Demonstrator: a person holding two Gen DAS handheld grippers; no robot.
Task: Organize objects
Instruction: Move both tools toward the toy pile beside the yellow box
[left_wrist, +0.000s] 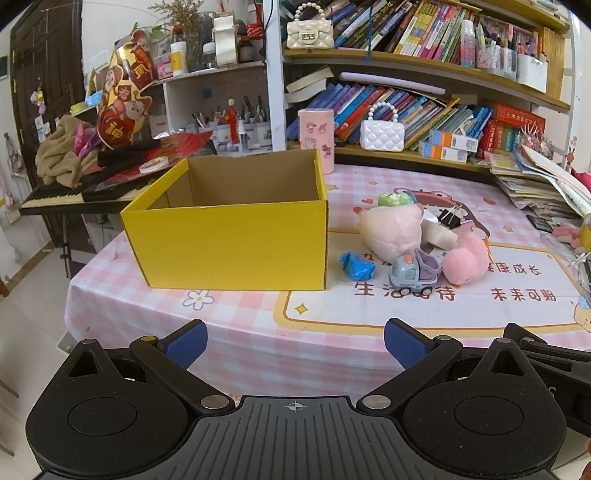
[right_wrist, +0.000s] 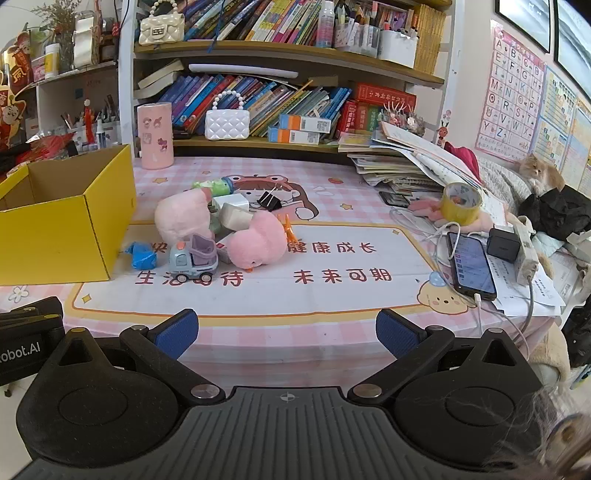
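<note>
Bench (left_wrist: 236, 343) covered by pink checked cloth, bookshelves (right_wrist: 295, 51) behind. Open yellow cardboard box (left_wrist: 236, 243) stood left; toy pile (right_wrist: 218, 236) beside it. Left claw (left_wrist: 295, 345) and right claw (right_wrist: 287, 336) spread wide, empty.

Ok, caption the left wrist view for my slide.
Open left tongs face an empty yellow box beside a toy truck and pink plush toys.

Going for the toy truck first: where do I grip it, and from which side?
Grip the toy truck across its cab and purple bed, coming from above and the near side. It stands upright on its wheels at the pile's front edge, with the pink plush close behind. The open right gripper looks nearest.
</note>
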